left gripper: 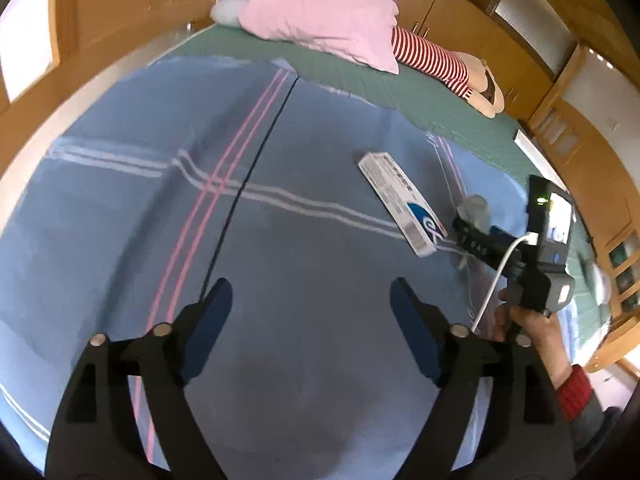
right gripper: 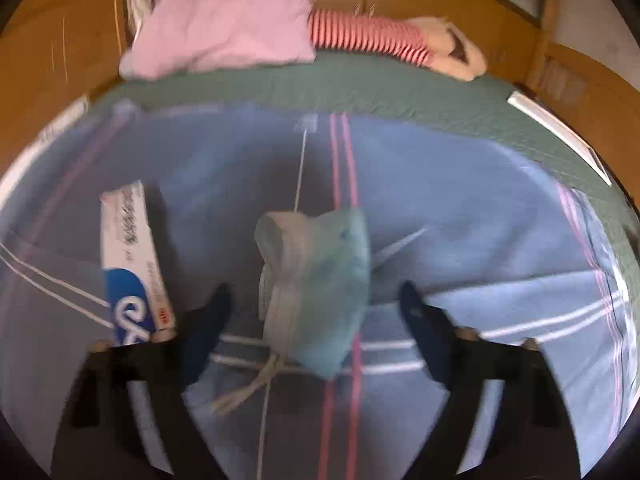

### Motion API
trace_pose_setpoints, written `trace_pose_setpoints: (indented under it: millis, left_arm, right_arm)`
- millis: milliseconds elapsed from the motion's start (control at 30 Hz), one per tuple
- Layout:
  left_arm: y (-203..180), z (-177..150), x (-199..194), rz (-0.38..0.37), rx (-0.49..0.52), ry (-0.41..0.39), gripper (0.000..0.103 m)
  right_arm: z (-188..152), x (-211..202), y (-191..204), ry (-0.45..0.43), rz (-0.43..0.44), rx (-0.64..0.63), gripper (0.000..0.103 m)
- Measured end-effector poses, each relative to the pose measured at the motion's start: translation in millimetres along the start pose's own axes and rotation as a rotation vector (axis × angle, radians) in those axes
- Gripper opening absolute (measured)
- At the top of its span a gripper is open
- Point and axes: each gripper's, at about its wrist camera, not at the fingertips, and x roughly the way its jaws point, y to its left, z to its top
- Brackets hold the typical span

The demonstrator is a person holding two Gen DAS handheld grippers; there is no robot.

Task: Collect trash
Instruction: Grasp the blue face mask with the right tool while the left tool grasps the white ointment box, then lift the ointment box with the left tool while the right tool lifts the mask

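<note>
A white and blue toothpaste box [left gripper: 402, 202] lies on the blue striped blanket [left gripper: 280, 200]; it also shows at the left of the right wrist view [right gripper: 134, 264]. A crumpled pale-blue face mask [right gripper: 320, 280] with white ear loops lies on the blanket between my right gripper's open fingers. My right gripper [right gripper: 316, 304] is open around it, not closed. In the left wrist view the right gripper [left gripper: 466, 226] reaches the mask [left gripper: 474, 208] just right of the box. My left gripper [left gripper: 310, 300] is open and empty over bare blanket.
The blanket covers a green bed sheet [left gripper: 380, 80]. A pink pillow [left gripper: 320, 12] and a red-and-white striped soft toy [left gripper: 436, 60] lie at the head of the bed. Wooden cabinets [left gripper: 520, 52] surround the bed.
</note>
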Motion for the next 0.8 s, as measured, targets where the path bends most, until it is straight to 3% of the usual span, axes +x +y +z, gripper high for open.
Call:
trace_pose_setpoints:
  millis: [100, 133, 267, 333, 400, 533, 667, 800]
  left_arm:
    - [1, 8, 18, -0.001, -0.001, 0.045, 0.084]
    - [5, 10, 25, -0.023, -0.034, 0.070, 0.084]
    - [23, 18, 48, -0.133, -0.191, 0.144, 0.087]
    - [29, 25, 57, -0.126, -0.222, 0.143, 0.087]
    - [29, 35, 61, -0.087, -0.212, 0.116, 0.087]
    - [6, 53, 72, -0.005, -0.056, 0.059, 0.094]
    - [-30, 59, 93, -0.020, 0.126, 0.077, 0.096]
    - [-62, 48, 117, -0.024, 0.259, 0.130, 0.096]
  right_arm:
    - [3, 0, 7, 0.002, 0.075, -0.028, 0.023]
    - [2, -1, 10, 0.006, 0.094, -0.030, 0.020]
    - [-16, -18, 44, 0.033, 0.316, -0.154, 0.019]
    - [-31, -32, 70, 0.054, 0.395, -0.269, 0.019]
    - [-40, -43, 82, 0.095, 0.457, -0.297, 0.019]
    - [-59, -63, 65, 0.243, 0.473, -0.184, 0.019]
    - [-71, -94, 37, 0.246, 0.413, -0.171, 0.019]
    - [-85, -121, 7, 0.253, 0.415, -0.093, 0.019]
